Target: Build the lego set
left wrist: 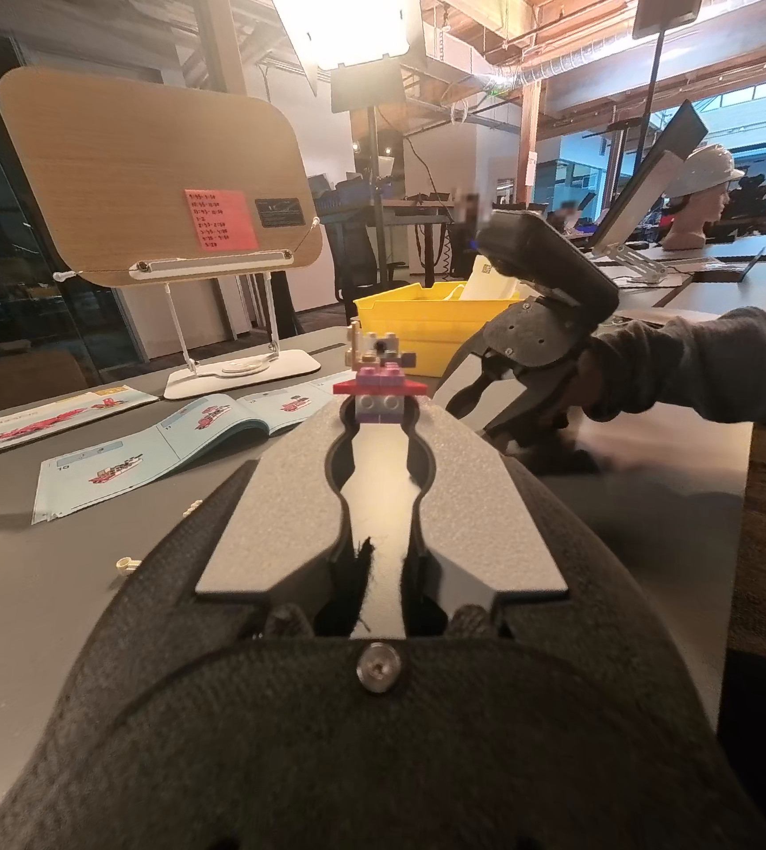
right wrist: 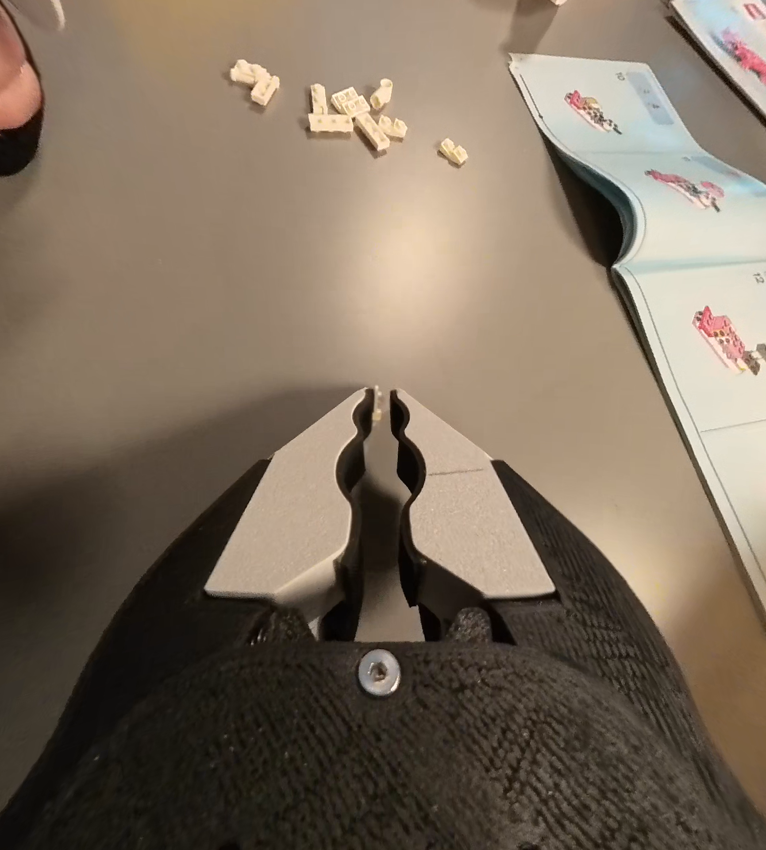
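Between the fingertips of the left tool (left wrist: 379,410), raised above the grey bench (right wrist: 188,276), sat a small brick model (left wrist: 378,381): its grey and purple base was clamped by both pads, with a red plate, pink bricks and tan and grey parts stacked above. The jaws stood only as wide as that base. The right tool (right wrist: 377,399) pointed down at the bench with its jaws parted by a narrow slit; a tiny pale piece (right wrist: 377,404) lay against the left pad, with a visible gap to the right pad, so no firm grip was evident. Ahead of the right tool, well apart, lay a cluster of cream bricks (right wrist: 353,112) on the bench. An open instruction booklet (right wrist: 693,239) with pale blue pages lay to its right. Beyond the model stood a yellow bin (left wrist: 427,322) and a wooden book stand (left wrist: 155,184) bearing a pink note (left wrist: 220,220). A sleeved arm (left wrist: 703,363) held the right tool.
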`<state>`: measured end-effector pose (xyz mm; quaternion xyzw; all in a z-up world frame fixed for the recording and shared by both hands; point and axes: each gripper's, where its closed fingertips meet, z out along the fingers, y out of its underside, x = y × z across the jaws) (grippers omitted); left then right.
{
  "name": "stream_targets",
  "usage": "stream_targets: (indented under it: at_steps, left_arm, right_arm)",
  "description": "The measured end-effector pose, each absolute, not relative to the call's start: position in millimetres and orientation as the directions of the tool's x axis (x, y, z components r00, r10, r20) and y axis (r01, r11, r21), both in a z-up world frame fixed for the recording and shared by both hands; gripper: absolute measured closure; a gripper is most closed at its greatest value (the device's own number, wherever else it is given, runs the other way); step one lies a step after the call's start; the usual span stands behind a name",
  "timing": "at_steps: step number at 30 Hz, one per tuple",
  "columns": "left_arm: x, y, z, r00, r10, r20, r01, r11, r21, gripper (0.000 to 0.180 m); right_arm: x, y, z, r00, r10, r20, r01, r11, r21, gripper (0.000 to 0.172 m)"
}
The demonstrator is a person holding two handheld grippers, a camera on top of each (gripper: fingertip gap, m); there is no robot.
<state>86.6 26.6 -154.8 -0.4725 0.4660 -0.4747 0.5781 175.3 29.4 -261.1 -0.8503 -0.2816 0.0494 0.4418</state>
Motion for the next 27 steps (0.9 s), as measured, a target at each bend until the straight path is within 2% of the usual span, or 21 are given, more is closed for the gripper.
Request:
stream_targets:
  at_steps: [6,11,17,22,27]
  left_arm:
    - [87,26,-155,0.109,-0.990,-0.091,0.108,0.103,-0.989,0.165]
    - [87,25,-155,0.101,-0.991,-0.091,0.107,0.102,-0.989,0.165]
    - [87,25,-155,0.098,-0.991,-0.087,0.110,0.098,-0.989,0.165]
    - [87,24,-155,0.090,-0.992,-0.085,0.109,0.095,-0.990,0.165]
    - [87,25,-155,0.089,-0.993,-0.082,0.112,0.092,-0.989,0.165]
  right_arm:
    - [181,22,-256,0.848,0.528,0.055,0.347,-0.472,-0.810,0.159]
    - [181,12,-264,0.799,0.595,0.082,0.451,-0.505,-0.736,0.157]
    - [158,3,-261,0.728,0.684,-0.044,0.438,-0.514,-0.737,0.154]
    - [161,11,-252,0.722,0.691,-0.012,0.432,-0.465,-0.773,0.150]
    - [158,7,-265,0.708,0.705,-0.027,0.476,-0.506,-0.719,0.144]
